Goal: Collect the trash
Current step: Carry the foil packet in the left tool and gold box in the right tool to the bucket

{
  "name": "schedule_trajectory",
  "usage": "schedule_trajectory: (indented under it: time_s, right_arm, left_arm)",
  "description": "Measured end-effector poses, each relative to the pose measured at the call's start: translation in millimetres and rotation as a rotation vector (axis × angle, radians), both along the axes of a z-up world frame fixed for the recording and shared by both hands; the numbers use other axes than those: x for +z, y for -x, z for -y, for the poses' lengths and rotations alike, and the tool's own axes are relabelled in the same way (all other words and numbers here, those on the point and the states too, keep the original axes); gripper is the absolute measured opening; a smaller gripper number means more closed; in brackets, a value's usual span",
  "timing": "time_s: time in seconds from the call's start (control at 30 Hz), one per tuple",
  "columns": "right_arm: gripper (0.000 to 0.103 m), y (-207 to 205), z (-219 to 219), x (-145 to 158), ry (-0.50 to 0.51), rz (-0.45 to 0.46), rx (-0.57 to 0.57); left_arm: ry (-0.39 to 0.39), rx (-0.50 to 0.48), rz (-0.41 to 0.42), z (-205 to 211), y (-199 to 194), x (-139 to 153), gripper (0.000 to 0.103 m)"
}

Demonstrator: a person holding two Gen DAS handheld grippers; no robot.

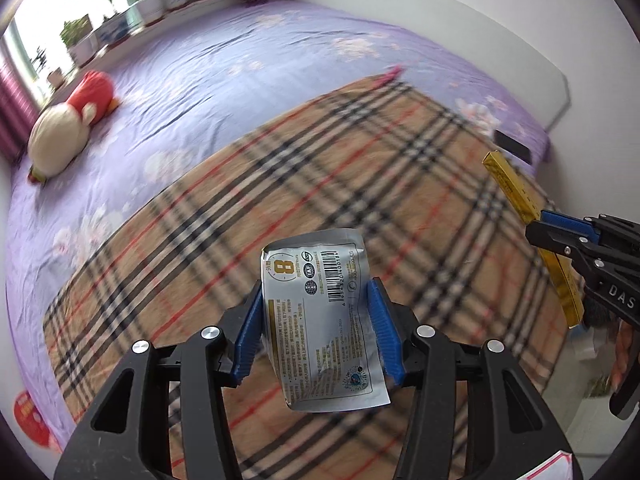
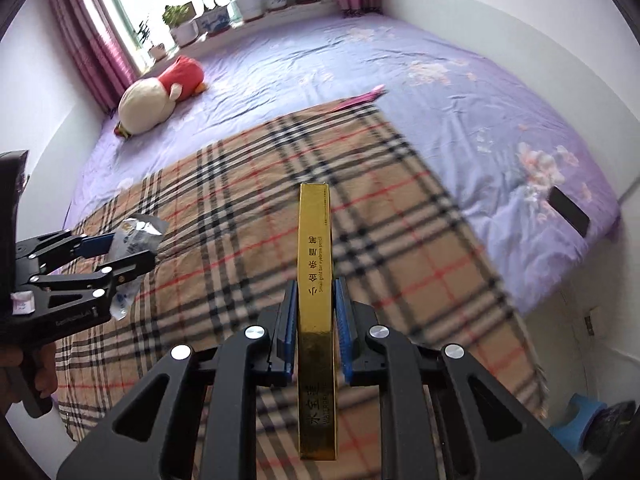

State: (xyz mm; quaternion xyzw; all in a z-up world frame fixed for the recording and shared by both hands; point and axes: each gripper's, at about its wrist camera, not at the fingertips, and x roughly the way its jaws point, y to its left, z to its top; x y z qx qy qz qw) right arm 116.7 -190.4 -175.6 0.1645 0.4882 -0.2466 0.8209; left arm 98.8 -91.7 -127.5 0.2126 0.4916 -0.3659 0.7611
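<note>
Both pieces of trash are lifted off the plaid blanket (image 1: 360,168). The left gripper (image 1: 316,332) pinches a silver foil sachet (image 1: 320,320); the right gripper (image 2: 316,320) clamps a slim gold eyebrow-pencil box (image 2: 316,280). Next, I judge, both need carrying to a bin, which is not in view.

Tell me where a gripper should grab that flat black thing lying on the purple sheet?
The black thing lies flat near the bed's corner, so come straight down from above and pinch across its narrow width, on the two long edges. What it is cannot be told. Both grippers are full now anyway.
</note>
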Motion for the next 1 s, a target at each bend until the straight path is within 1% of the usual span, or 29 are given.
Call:
schedule_trajectory:
  time_s: [0.17,0.37,0.47,0.67,0.77,0.83,0.87,0.97,1.0]
  right_arm:
    - [0.019,55,11,18,0.008,0.034,-0.086]
    - [0.019,130,25,31,-0.001,0.060,-0.207]
    - [0.019,171,32,35,0.002,0.060,-0.275]
    - [0.019,256,50,36,-0.009,0.055,-0.429]
    - [0.019,295,59,30,-0.016,0.041,-0.496]
    - [0.019,321,65,21,-0.031,0.028,-0.537]
    - [0.019,330,68,16,-0.039,0.024,-0.550]
    - [0.019,356,79,-5,-0.071,0.006,-0.587]
    - [0.019,364,84,-15,-0.085,0.000,-0.595]
  left_arm:
    - [0.019,-0.114,0.011,37,32,10,0.051]
    - [0.042,-0.288,0.018,88,87,22,0.051]
    - [0.055,-0.388,0.019,114,121,29,0.051]
    - [0.078,-0.616,-0.005,170,208,36,0.051]
    - [0.074,-0.706,-0.033,193,246,29,0.051]
    - [0.062,-0.767,-0.056,211,274,18,0.051]
    - [0.055,-0.785,-0.062,217,282,13,0.051]
    - [0.009,-0.842,-0.094,243,312,-17,0.051]
    - [-0.007,-0.851,-0.097,245,318,-24,0.051]
